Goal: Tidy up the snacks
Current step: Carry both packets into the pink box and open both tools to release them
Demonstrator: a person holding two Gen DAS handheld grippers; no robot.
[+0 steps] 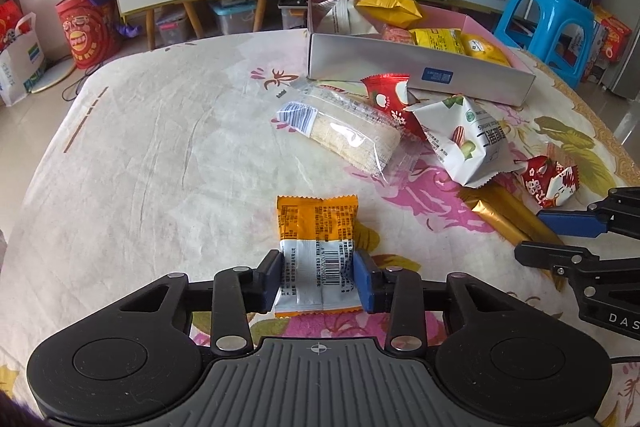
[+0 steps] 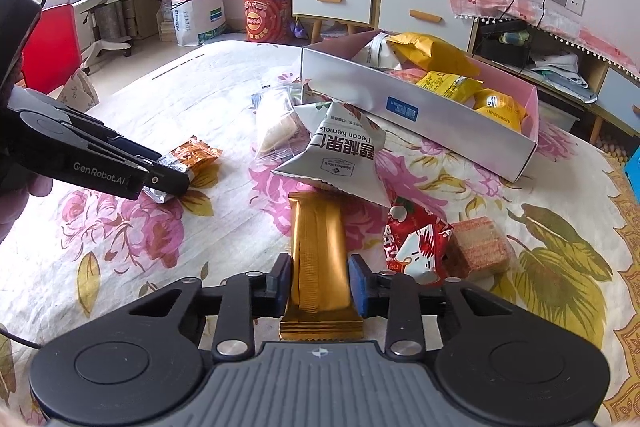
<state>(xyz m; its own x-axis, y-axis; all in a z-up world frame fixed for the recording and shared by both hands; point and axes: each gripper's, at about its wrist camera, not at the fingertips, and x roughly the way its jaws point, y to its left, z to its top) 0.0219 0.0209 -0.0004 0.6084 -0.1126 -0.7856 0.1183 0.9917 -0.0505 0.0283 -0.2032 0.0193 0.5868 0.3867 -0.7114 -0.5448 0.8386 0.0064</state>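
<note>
Now the left gripper (image 1: 316,277) squeezes one orange-and-silver snack packet (image 1: 316,251); the right gripper (image 2: 320,285) squeezes one gold foil bar (image 2: 318,259); two red wrapped sweets (image 1: 550,181) lie loose.

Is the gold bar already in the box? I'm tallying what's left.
No: the gold bar lies on the bedspread, between the right gripper's pads, outside the box.
</note>
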